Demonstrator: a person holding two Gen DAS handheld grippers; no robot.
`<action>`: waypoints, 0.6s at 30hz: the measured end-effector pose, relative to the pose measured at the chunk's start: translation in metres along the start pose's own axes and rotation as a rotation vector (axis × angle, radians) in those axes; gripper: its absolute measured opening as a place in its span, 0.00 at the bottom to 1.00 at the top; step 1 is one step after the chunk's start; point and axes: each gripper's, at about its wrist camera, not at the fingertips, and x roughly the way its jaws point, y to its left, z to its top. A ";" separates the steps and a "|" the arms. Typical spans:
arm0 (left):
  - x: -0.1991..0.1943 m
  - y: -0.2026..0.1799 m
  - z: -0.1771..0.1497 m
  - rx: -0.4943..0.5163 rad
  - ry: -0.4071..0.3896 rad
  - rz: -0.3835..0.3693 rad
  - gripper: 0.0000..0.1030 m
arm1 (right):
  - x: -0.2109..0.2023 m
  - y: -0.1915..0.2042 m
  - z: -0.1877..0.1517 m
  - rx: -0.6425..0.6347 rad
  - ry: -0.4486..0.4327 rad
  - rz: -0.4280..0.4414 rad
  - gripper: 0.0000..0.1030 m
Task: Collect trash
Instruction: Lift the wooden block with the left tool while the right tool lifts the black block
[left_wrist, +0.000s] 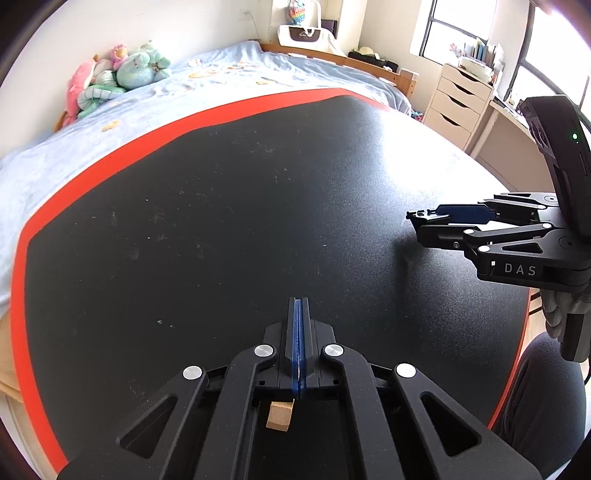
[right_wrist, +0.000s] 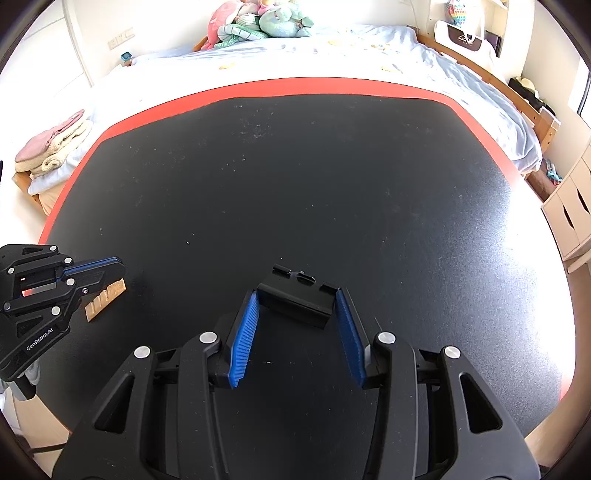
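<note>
In the right wrist view my right gripper (right_wrist: 297, 295) is shut on a black plastic block (right_wrist: 295, 306), pinched between its blue pads just above the black table (right_wrist: 295, 166). My left gripper (left_wrist: 298, 306) is shut, its blue pads pressed flat together with nothing visible between them. A small tan slotted wooden piece (left_wrist: 279, 415) sits under its fingers, close to their base. The right wrist view shows the left gripper (right_wrist: 119, 268) at the far left over this same wooden piece (right_wrist: 105, 299), which rests on the table. My right gripper (left_wrist: 415, 218) hovers at the right of the left wrist view.
The table has a red rim (left_wrist: 110, 173). Behind it is a bed with a blue sheet (left_wrist: 229, 74) and plush toys (left_wrist: 122, 74). A white drawer unit (left_wrist: 458, 99) stands at the right. Folded towels (right_wrist: 55, 144) lie on the bed at the left.
</note>
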 end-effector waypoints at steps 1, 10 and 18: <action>-0.001 0.001 0.001 -0.011 -0.003 -0.001 0.00 | -0.001 0.000 0.000 -0.001 -0.002 0.001 0.42; -0.018 0.003 0.010 -0.051 -0.018 0.017 0.00 | -0.011 -0.003 -0.002 -0.012 -0.015 0.010 0.41; -0.018 -0.002 -0.002 0.033 0.004 0.062 0.48 | -0.016 -0.006 -0.005 -0.015 -0.015 0.021 0.41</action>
